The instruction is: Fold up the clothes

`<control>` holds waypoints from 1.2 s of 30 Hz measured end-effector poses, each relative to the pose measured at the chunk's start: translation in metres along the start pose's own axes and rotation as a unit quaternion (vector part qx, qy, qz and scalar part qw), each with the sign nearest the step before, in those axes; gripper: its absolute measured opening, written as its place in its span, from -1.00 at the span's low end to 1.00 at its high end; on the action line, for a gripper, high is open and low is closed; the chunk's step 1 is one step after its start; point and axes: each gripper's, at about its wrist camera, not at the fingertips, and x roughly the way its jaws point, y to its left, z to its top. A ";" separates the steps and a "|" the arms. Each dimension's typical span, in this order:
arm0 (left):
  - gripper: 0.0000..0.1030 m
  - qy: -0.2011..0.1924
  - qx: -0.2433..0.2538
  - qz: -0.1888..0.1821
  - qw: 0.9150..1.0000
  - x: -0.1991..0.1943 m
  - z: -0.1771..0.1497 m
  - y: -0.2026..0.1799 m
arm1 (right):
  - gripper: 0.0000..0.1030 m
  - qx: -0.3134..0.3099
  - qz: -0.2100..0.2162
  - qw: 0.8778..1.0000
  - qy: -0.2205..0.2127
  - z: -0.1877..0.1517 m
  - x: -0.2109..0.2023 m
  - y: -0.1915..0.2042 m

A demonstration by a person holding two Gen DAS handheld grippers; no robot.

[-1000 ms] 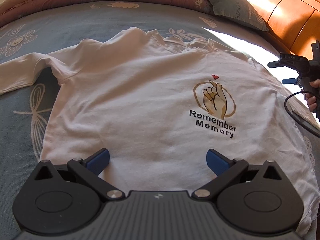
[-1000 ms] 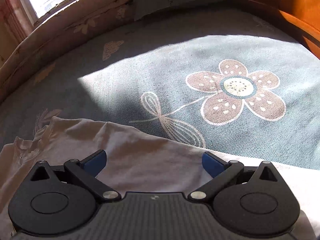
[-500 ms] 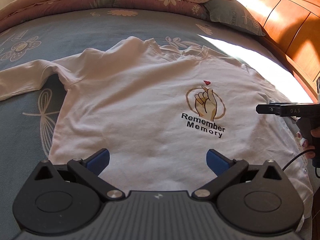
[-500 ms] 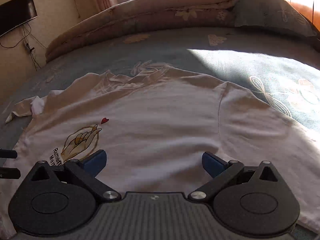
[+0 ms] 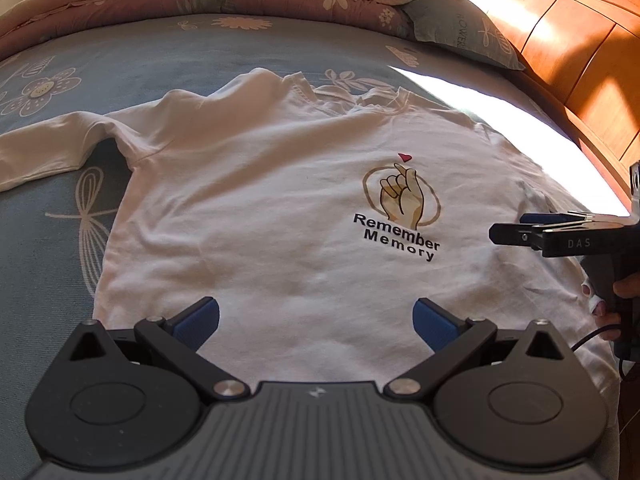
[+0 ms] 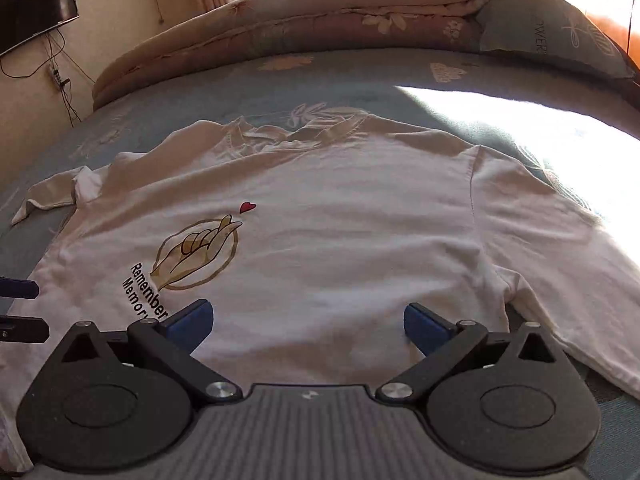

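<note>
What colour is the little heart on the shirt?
Red. The heart sits above the finger drawing on the white shirt, clearest in the right wrist view.

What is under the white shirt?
The shirt lies flat on the blue flowered bedsheet, which shows all around it. Whatever else lies beneath is covered.

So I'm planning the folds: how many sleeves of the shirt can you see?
2. One sleeve stretches out flat to the left over the bedsheet; the other sleeve lies on the right, angled down beside the shirt body.
</note>
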 end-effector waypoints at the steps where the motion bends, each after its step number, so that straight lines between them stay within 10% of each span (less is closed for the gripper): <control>1: 0.98 0.002 -0.002 -0.002 1.000 0.000 -0.002 0.001 | 1.00 -0.002 -0.009 1.000 -0.004 -0.006 -0.001 0.001; 11: 0.98 0.005 -0.017 -0.025 1.000 0.005 -0.016 0.008 | 1.00 0.059 -0.047 0.997 -0.002 -0.068 -0.071 0.011; 25: 0.98 0.018 0.025 -0.042 0.999 -0.025 -0.054 0.008 | 1.00 0.015 -0.113 0.993 0.002 -0.089 -0.057 0.035; 36: 0.98 0.013 -0.005 -0.074 0.997 0.011 -0.013 -0.011 | 1.00 0.007 -0.122 0.992 -0.003 -0.093 -0.061 0.039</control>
